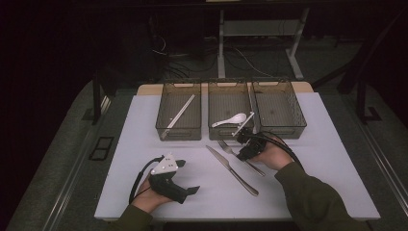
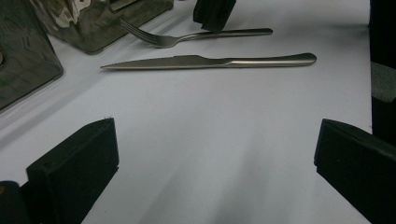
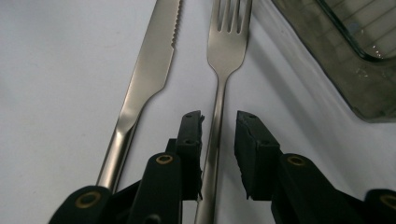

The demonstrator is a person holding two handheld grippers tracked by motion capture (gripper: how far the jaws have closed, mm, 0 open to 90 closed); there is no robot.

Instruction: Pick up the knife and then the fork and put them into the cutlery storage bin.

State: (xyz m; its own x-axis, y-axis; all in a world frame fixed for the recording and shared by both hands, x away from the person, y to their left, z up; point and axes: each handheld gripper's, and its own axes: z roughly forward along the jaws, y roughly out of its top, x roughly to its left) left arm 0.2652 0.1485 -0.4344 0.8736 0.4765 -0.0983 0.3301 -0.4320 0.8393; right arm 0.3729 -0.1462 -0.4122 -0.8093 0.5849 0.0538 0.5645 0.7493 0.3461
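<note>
Table (image 1: 144, 192) w/ white top, seen from above. Lower left of frame: left gripper (image 1: 185, 176) held in a hand, resting on the white surface, jaws wide apart w/ nothing between them; left gripper view shows bare table between its two black pads. Upper centre: three clear bins in a row. Left bin (image 1: 178, 109) holds a long pale stick, middle bin (image 1: 229, 108) holds a white spoon (image 1: 230, 120), right bin (image 1: 279, 108) looks bare. Centre, below the bins: knife (image 1: 232, 169) lying diagonally, fork (image 1: 231, 150) just beside it to the right. Right of centre: right gripper (image 1: 242, 143) over the fork. Right gripper view: jaws narrowed around fork handle (image 3: 215, 135), left pad at the handle, small gap on the right; not clamped yet.
</note>
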